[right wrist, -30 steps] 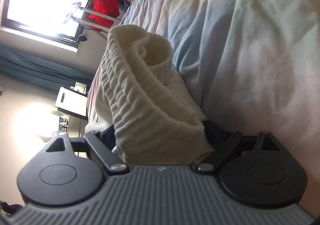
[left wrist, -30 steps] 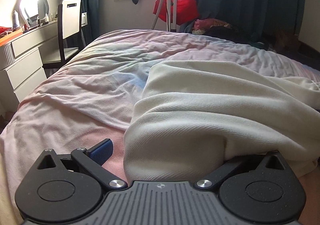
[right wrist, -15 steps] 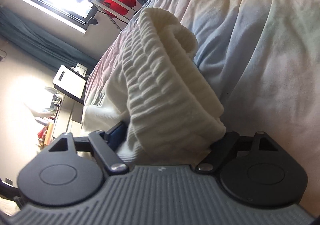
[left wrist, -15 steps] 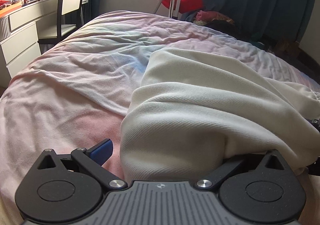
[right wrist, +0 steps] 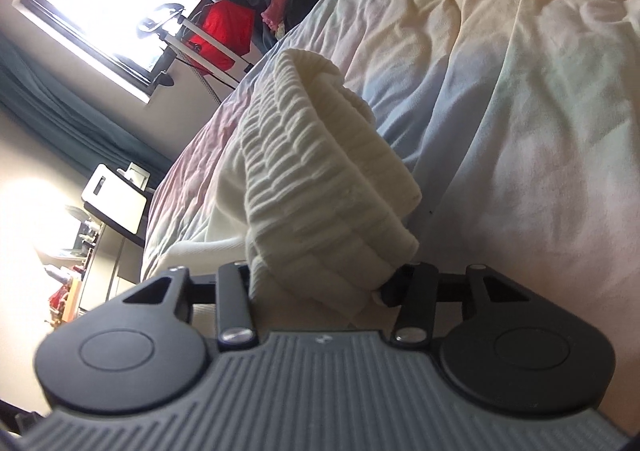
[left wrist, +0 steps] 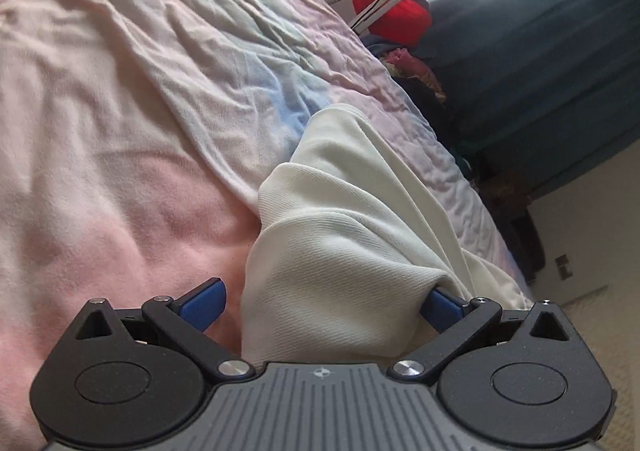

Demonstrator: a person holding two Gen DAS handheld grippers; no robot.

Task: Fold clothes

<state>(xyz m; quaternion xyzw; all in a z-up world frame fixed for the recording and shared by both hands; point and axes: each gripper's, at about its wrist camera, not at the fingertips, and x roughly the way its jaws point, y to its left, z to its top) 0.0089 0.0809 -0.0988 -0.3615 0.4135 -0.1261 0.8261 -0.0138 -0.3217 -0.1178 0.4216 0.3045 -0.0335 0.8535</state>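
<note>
A cream knit garment (left wrist: 352,235) lies on the pastel bedsheet (left wrist: 120,123). In the left wrist view my left gripper (left wrist: 324,303) has its blue-padded fingers (left wrist: 204,301) spread wide, with a fold of the garment bunched loosely between them. In the right wrist view the garment's ribbed hem (right wrist: 320,187) is bunched up over my right gripper (right wrist: 320,283). Its jaws stand wide apart on either side of the cloth. The fingertips are hidden by the fabric.
The bedsheet (right wrist: 520,91) spreads all around. Beyond the bed are a window (right wrist: 104,7), dark teal curtains (left wrist: 540,51), a red item on a white stand (left wrist: 392,15), a heap of clothes (left wrist: 412,67), and a white chair (right wrist: 116,199) by a dresser.
Both grippers have opened and let go of the garment. Both cameras have tilted, and the left one has dropped closer to the bed.
</note>
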